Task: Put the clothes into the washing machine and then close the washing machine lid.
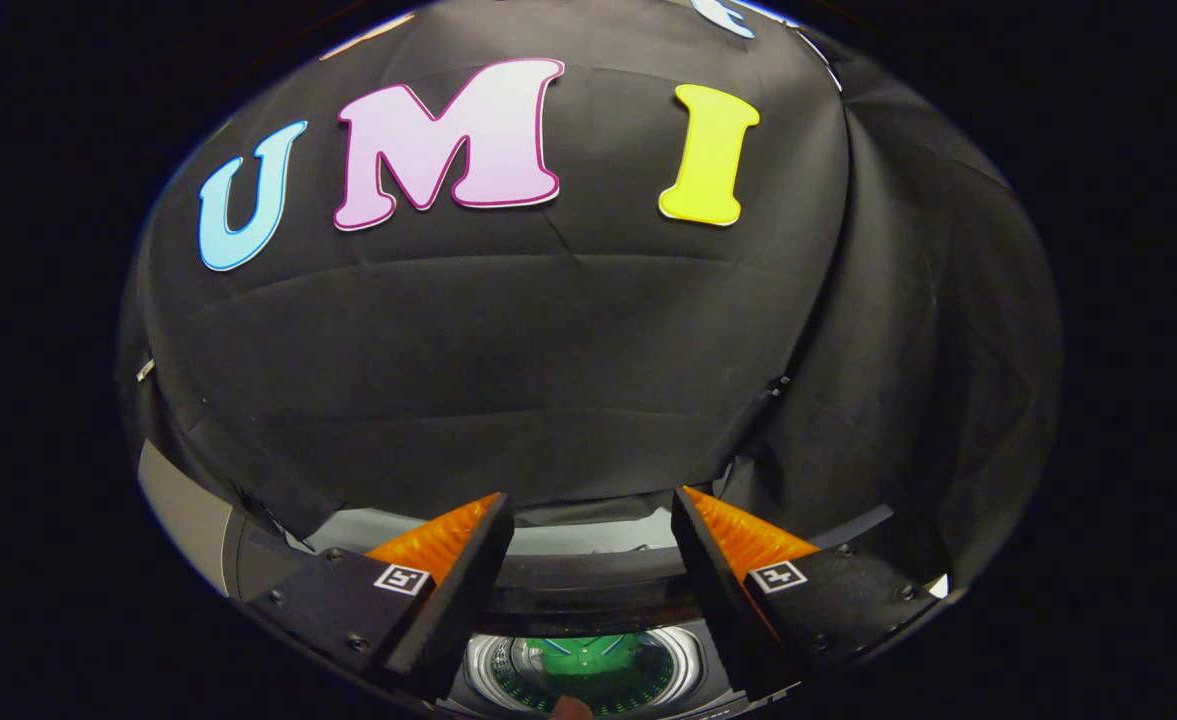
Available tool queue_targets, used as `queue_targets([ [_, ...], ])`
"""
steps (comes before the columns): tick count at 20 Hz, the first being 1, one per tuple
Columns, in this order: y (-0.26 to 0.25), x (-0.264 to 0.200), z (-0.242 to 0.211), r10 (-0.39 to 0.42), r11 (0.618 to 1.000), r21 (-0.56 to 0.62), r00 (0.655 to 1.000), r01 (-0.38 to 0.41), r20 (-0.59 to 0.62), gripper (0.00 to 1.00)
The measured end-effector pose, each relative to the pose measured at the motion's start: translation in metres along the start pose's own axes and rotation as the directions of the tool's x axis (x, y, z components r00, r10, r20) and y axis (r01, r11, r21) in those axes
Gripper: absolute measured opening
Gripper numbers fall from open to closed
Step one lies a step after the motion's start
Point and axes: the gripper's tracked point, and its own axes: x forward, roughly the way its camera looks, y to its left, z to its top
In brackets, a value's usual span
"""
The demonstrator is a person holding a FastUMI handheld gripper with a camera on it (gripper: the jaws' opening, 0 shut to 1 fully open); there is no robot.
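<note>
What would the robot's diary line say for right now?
gripper: open, holding nothing | washing machine: below the fingers, lid up | green clothes: inside drum | next, likely: close lid

Matt black cloth wall (pixel 548 350), creased and softly folded. Below, the washing machine (pixel 588 600) rim looks like smooth glossy plastic; its drum (pixel 493 665) gleams as ribbed shiny metal. The gripper (pixel 588 520) hangs open, its finger pads (pixel 438 540) finely ridged, rubbery.

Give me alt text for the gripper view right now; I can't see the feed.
The gripper hovers with its jaws open and empty above the washing machine's open drum, where a green garment lies inside. The machine's dark rim runs between the jaws, and black cloth hangs beyond them.
</note>
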Motion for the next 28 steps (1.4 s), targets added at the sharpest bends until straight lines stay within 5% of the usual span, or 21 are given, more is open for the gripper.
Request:
queue_targets([
  [9,-0.006,-0.042,-0.036,0.037,0.999,-0.001,0.999,-0.037,0.019,1.0],
  [28,-0.009,-0.044,-0.194,0.034,0.999,-0.017,0.96,-0.04,-0.278,0.99],
])
